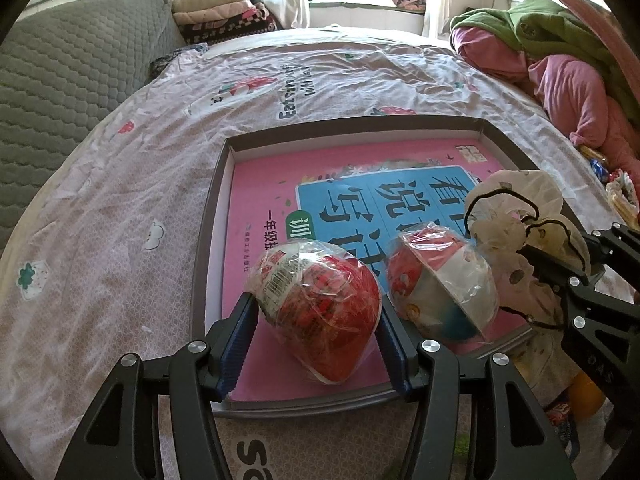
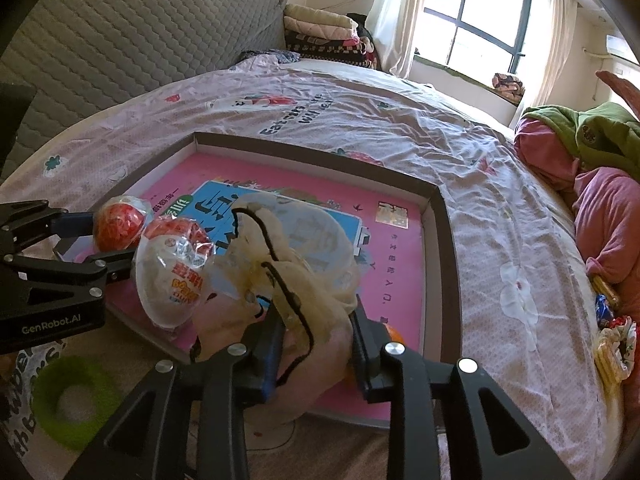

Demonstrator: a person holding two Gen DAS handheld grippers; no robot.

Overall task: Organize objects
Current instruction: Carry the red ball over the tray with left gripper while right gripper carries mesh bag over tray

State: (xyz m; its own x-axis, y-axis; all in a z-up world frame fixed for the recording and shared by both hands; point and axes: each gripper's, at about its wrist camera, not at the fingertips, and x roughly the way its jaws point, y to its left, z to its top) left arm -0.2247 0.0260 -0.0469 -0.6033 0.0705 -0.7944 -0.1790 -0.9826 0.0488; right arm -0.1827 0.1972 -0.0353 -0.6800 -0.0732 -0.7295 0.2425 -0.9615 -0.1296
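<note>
1. Sunlit bedroom: a bed with a pink printed sheet [image 1: 132, 184] carries a shallow box lid [image 1: 218, 184] used as a tray, with a pink workbook [image 1: 272, 176] lying flat inside as its floor.
2. Left gripper [image 1: 314, 320] straddles a red wrapped toy egg [image 1: 320, 312] at the tray's six-o'clock edge; its blue pads sit at both flanks, apparently clamped, probably to set the egg down beside its twin.
3. A second wrapped egg [image 1: 440, 288] rests at three o'clock of the first, just beside it, so like items are grouped.
4. Right gripper [image 2: 316, 344] is clenched on a cream frilly cloth bundle [image 2: 296, 248] with black trim, held over the tray's near edge.
5. A green ring [image 2: 72, 400] waits outside the tray, at eight o'clock.
</note>
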